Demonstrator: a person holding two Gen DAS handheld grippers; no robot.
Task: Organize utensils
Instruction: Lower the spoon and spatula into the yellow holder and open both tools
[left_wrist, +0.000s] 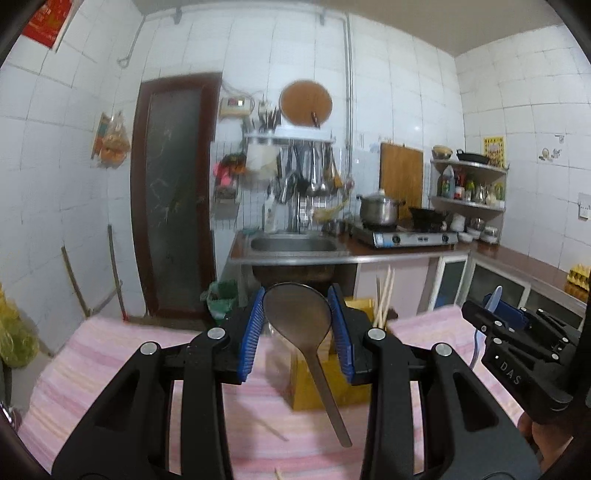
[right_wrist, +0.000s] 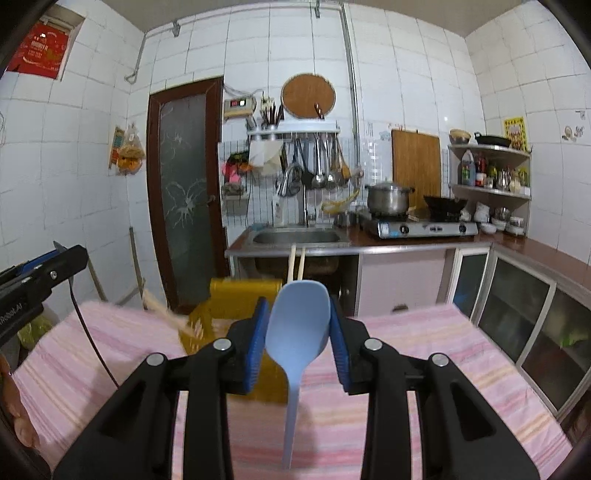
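From the left wrist camera, the left tool (left_wrist: 297, 330) pinches a dark metal spoon (left_wrist: 300, 319) by its bowl, the two blue ribbed pads pressed against either side of it. The bowl stands upward and the thin handle hangs down and a little right, its end clear of the pink striped cloth (left_wrist: 110, 354) that covers the tabletop. Behind the spoon stands a yellow plastic utensil holder (left_wrist: 314, 391) with pale wooden chopsticks (left_wrist: 384, 299) sticking up out of it. A single loose chopstick (left_wrist: 271, 432) lies on the cloth near the spoon's handle. At the right edge the right tool (left_wrist: 496, 308) shows from the side, something light blue between its pads.

From the right wrist camera, the right tool (right_wrist: 297, 330) grips a light blue plastic spoon (right_wrist: 301, 325) by its bowl in the same manner, pads tight on both sides, handle hanging straight down above the cloth. The yellow holder sits just behind it, partly hidden, with chopsticks rising from it and more leaning out to the left. The left tool's black body enters at the left edge.
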